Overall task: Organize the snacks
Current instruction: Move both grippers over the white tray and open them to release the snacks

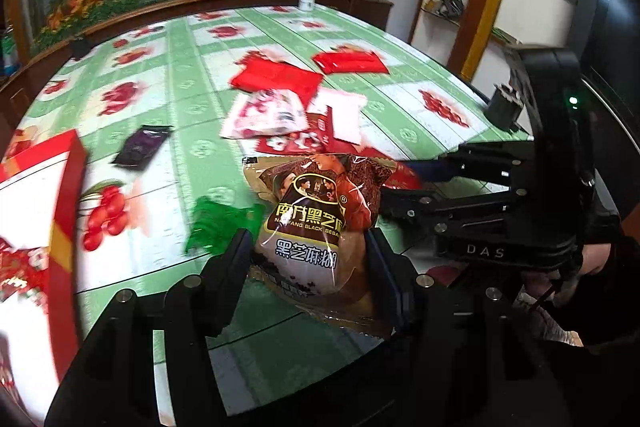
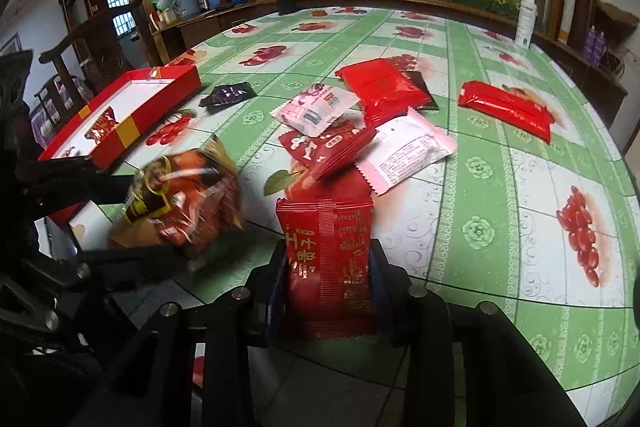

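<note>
Both tools pinch packets, left [image 1: 308, 251] sesame bag [image 1: 316, 215], right [image 2: 330, 263] red packet [image 2: 328, 259]; red box [image 2: 160, 99] holds one red sachet [image 2: 102, 127].

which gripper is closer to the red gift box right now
Left. The left gripper, shut on the black sesame bag, is right beside the red box; the right gripper, holding a red packet, sits farther along the table.
</note>
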`<action>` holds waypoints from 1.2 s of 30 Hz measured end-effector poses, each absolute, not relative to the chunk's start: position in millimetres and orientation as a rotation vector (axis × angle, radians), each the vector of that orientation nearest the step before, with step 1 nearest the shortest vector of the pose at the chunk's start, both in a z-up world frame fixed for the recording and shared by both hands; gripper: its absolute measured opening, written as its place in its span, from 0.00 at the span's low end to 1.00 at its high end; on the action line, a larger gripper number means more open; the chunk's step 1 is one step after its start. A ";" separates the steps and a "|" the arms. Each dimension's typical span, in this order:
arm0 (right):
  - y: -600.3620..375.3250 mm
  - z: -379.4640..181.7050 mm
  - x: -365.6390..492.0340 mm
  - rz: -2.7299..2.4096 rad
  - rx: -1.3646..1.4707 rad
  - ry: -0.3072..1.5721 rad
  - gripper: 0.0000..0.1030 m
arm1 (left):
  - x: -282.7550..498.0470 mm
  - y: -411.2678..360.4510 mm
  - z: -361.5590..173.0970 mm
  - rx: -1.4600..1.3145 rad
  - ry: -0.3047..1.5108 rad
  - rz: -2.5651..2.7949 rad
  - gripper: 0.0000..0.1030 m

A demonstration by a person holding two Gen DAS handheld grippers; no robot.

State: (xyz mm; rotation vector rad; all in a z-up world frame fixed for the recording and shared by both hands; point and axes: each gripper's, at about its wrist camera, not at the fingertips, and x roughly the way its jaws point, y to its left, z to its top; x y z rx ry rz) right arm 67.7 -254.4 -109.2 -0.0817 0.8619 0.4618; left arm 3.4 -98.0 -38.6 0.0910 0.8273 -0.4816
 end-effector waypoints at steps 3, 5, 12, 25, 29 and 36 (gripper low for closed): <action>-249.3 -107.6 72.3 0.517 -0.007 0.898 0.37 | -3.6 -86.2 -31.4 0.072 0.811 -0.443 0.55; -237.7 -104.2 76.3 0.555 0.019 0.913 0.37 | -6.2 -75.8 -26.3 0.048 0.799 -0.413 0.55; -179.7 -75.7 89.5 0.691 0.031 0.893 0.37 | -21.2 -11.6 -3.0 -0.041 0.734 -0.255 0.55; -8.1 -36.8 99.1 0.961 -0.032 0.842 0.39 | -34.9 99.2 -1.3 -0.115 0.717 0.159 0.56; 1.5 -33.1 102.0 0.979 -0.016 0.852 0.41 | -38.0 113.4 -1.7 -0.128 0.704 0.237 0.66; -61.6 -43.1 119.7 0.857 0.061 0.840 0.45 | -34.6 103.9 -2.0 -0.144 0.711 0.195 0.70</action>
